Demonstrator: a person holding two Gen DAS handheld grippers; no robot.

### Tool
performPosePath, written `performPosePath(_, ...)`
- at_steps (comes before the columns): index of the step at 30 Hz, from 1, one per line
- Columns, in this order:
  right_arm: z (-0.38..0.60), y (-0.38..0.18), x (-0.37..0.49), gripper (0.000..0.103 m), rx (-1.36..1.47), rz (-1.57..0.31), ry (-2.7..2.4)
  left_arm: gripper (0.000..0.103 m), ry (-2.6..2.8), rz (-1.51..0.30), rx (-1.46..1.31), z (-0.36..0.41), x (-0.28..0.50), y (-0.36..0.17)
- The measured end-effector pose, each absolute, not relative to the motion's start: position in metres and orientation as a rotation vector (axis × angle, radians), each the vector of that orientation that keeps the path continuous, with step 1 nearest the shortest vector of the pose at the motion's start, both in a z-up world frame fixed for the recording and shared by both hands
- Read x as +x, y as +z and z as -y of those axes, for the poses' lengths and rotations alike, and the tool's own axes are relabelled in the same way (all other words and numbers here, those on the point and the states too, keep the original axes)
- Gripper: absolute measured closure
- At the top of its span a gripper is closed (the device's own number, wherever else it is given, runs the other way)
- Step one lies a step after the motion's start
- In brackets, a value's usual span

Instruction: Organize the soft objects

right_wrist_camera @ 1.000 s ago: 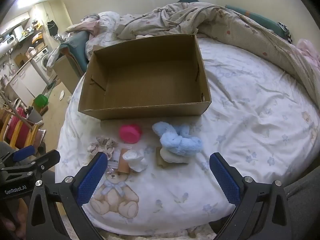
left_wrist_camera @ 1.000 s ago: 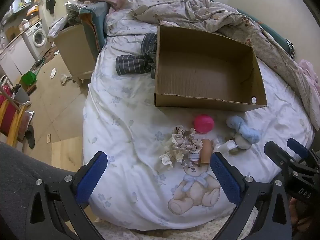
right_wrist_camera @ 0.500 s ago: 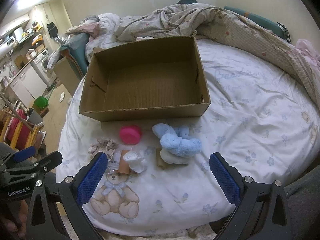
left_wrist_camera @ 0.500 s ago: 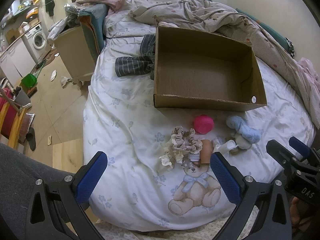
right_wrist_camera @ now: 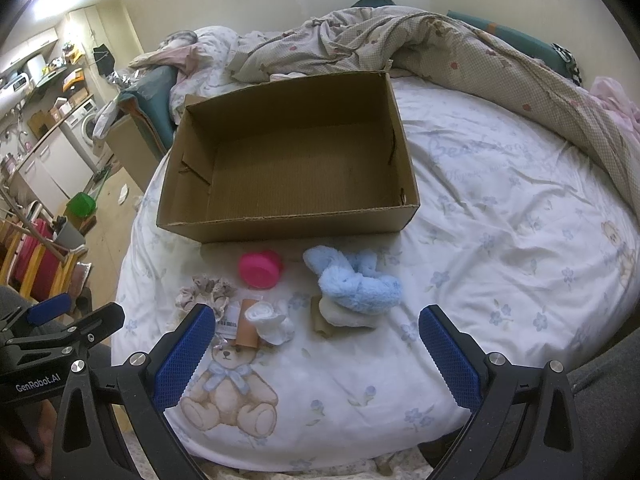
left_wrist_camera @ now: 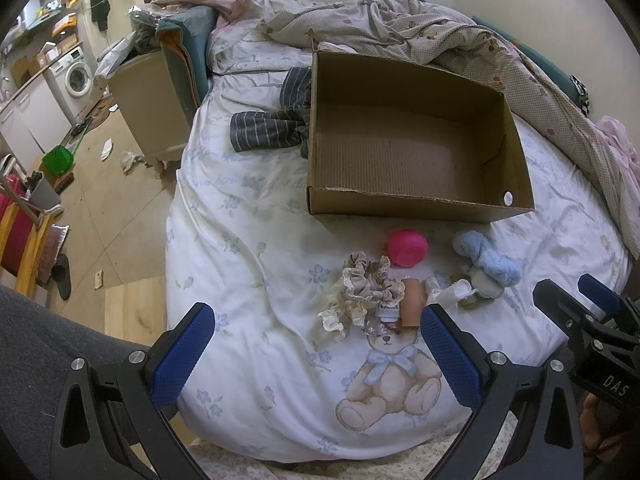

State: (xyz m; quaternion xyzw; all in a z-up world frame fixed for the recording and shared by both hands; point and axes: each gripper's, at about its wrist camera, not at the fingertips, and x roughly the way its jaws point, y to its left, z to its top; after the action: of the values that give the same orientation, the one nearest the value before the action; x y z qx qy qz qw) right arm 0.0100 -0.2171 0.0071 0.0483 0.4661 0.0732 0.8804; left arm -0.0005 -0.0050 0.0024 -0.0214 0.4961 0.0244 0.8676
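Claws first: left claw (left_wrist_camera: pixel 316 344) spread wide, nothing between its blue pads, hovering over the near edge of the bed (left_wrist_camera: pixel 240 248). Right claw (right_wrist_camera: pixel 314 346) likewise wide open and empty, beside it. Just beyond, a teddy bear print (right_wrist_camera: pixel 230 394) on the sheet. Past that, a loose cluster of soft things: beige scrunchie (left_wrist_camera: pixel 370 284), brown tube (right_wrist_camera: pixel 246 326) touching a white sock (right_wrist_camera: pixel 270 318), blue fluffy sock (right_wrist_camera: pixel 358 284) resting on a cream one (right_wrist_camera: pixel 344 316). Pink bowl (right_wrist_camera: pixel 260 268) slightly farther, near the box front. Cardboard box (right_wrist_camera: pixel 288 224) open, empty. Striped cloth (left_wrist_camera: pixel 272 128) against its left side. Rumpled quilt (right_wrist_camera: pixel 440 48) behind.
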Motion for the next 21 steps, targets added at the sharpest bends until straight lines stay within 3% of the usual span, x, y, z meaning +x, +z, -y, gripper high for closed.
performPosePath(21, 0.2199, 0.0035, 0.0118, 0.000, 0.107, -0.973, 0.145, 0.000, 0.054, -1.043, -0.056, 0.0022, -0.0001, -0.0023)
